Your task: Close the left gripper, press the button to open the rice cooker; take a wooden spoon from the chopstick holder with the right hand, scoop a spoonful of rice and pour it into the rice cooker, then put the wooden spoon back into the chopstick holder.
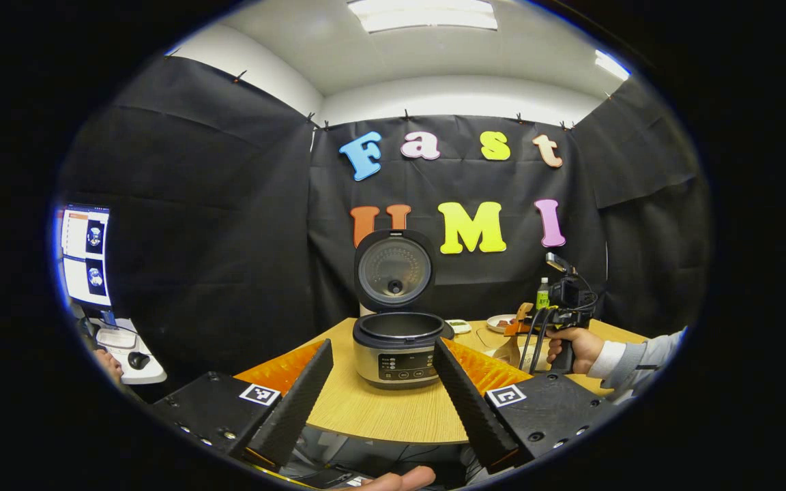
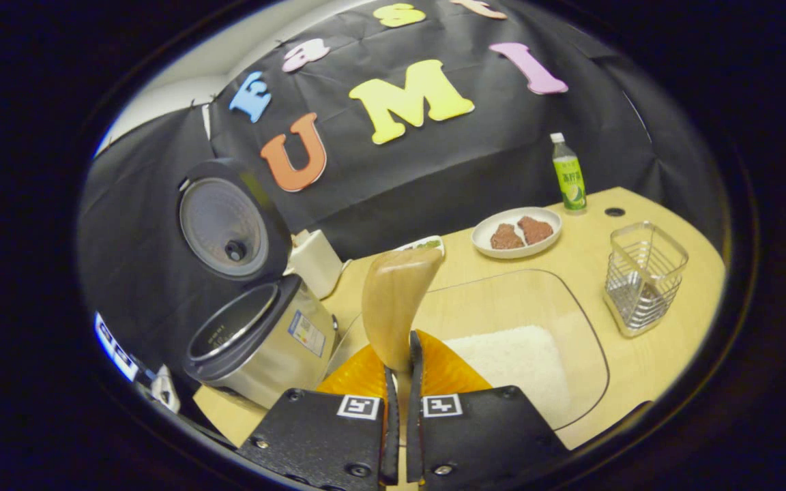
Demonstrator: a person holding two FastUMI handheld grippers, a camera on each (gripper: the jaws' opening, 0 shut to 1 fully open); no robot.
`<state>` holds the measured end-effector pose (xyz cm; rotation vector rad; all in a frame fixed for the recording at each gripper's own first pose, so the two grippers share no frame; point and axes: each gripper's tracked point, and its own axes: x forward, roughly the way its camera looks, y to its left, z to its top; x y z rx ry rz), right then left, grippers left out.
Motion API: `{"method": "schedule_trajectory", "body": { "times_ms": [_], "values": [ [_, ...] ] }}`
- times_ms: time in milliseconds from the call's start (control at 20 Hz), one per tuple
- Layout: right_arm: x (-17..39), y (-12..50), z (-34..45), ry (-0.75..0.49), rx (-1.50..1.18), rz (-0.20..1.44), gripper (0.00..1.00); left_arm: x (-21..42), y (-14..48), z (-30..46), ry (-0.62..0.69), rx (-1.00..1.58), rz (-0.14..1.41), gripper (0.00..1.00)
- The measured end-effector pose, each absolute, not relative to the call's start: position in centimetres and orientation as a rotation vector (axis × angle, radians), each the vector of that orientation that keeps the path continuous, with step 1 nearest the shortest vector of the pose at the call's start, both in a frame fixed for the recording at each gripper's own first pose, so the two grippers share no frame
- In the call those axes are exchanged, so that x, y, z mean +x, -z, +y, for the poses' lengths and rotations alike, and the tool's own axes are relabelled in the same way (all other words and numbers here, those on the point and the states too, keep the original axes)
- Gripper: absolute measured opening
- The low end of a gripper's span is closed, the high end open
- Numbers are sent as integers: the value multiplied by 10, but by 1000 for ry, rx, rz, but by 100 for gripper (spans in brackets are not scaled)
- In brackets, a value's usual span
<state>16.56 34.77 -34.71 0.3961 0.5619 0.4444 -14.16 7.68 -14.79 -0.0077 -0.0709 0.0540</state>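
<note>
The rice cooker (image 1: 398, 348) stands on the wooden table with its lid (image 1: 394, 269) swung up and the inner pot showing. My left gripper (image 1: 383, 346) is open in front of it, a finger on either side and nothing between them. In the right gripper view my right gripper (image 2: 400, 372) is shut on the handle of the wooden spoon (image 2: 396, 300), whose bowl points up over a clear container holding white rice (image 2: 519, 361). The wire chopstick holder (image 2: 642, 276) stands to the right. The cooker (image 2: 256, 337) sits to the left. A hand holds the right gripper (image 1: 567, 300) right of the cooker.
A white plate (image 2: 516, 232) with brown food and a green bottle (image 2: 568, 174) stand at the back of the table (image 2: 645, 368). A white box (image 2: 314, 262) sits behind the cooker. Left of the table is a monitor (image 1: 86, 256) with a mouse (image 1: 137, 359).
</note>
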Motion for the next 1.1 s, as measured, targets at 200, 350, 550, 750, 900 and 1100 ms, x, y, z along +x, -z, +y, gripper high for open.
{"method": "schedule_trajectory", "body": {
  "times_ms": [200, 350, 550, 750, 900, 1100],
  "values": [
    [174, 339, 346, -481, 645, 623, 9, -142, 150, 71, -47, 14, -76, 94],
    [180, 338, 340, -452, 698, 639, 9, -142, 151, 70, -49, 27, -68, 94],
    [183, 336, 328, -420, 778, 643, 10, -142, 155, 71, -50, 30, -58, 93],
    [192, 330, 303, -383, 830, 617, 9, -142, 159, 73, -53, 18, -45, 93],
    [197, 318, 285, -378, 935, 585, 9, -140, 159, 72, -52, 6, -37, 93],
    [203, 299, 263, -380, 1120, 562, 9, -140, 160, 68, -41, 7, -31, 93]
  ]
}}
